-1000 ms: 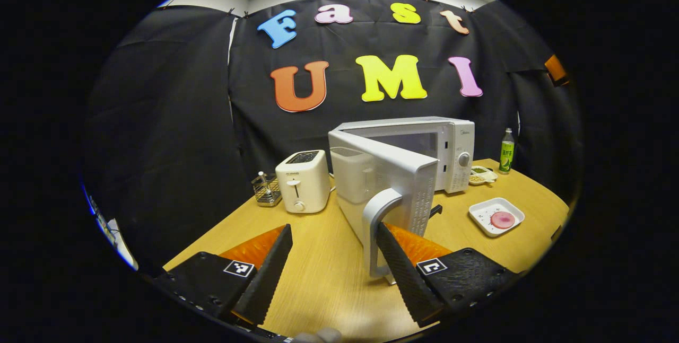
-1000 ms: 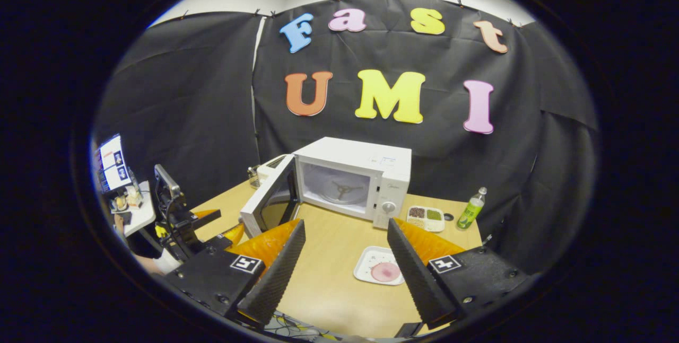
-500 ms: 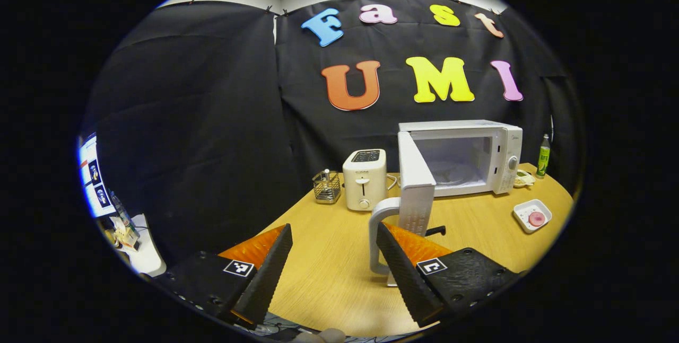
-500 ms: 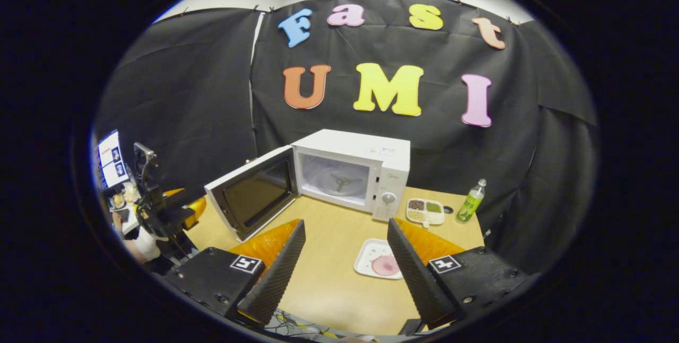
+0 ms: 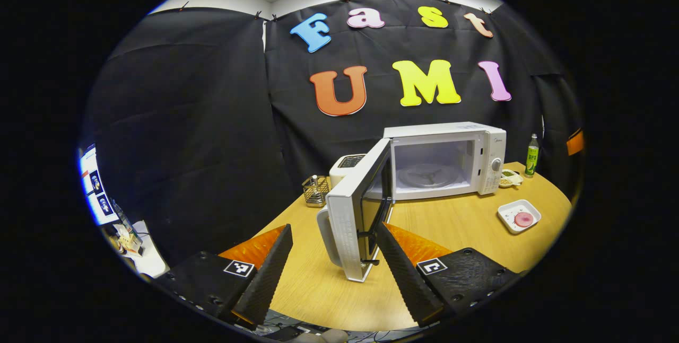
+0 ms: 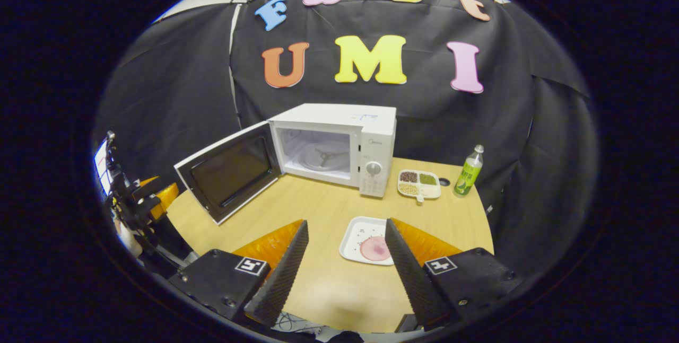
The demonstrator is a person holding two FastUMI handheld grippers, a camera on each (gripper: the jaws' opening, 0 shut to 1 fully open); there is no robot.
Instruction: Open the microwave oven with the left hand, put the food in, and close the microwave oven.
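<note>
The white microwave [image 5: 445, 160] stands at the back of the table with its door [image 5: 355, 221] swung wide open and the cavity empty. My left gripper [image 5: 333, 231] is open. The door's free edge and handle [image 5: 322, 226] stand just ahead between its fingers, and neither finger presses on them. The pink food [image 6: 375, 248] lies on a white square plate [image 6: 354, 237], just beyond and between the fingers of my open right gripper [image 6: 346, 225]. In the right gripper view the microwave [image 6: 339, 144] has its door [image 6: 228, 170] hanging out to the left.
A toaster [image 5: 347, 161] and a wire basket [image 5: 314, 190] sit left of the microwave, behind the door. A divided dish of grains [image 6: 419, 183] and a green bottle [image 6: 468, 170] stand to its right. The wooden table [image 6: 318, 210] ends near both grippers.
The door swung from partly open to wide open. My left gripper's finger came out of the handle loop. My right gripper moved closer to the plate.
</note>
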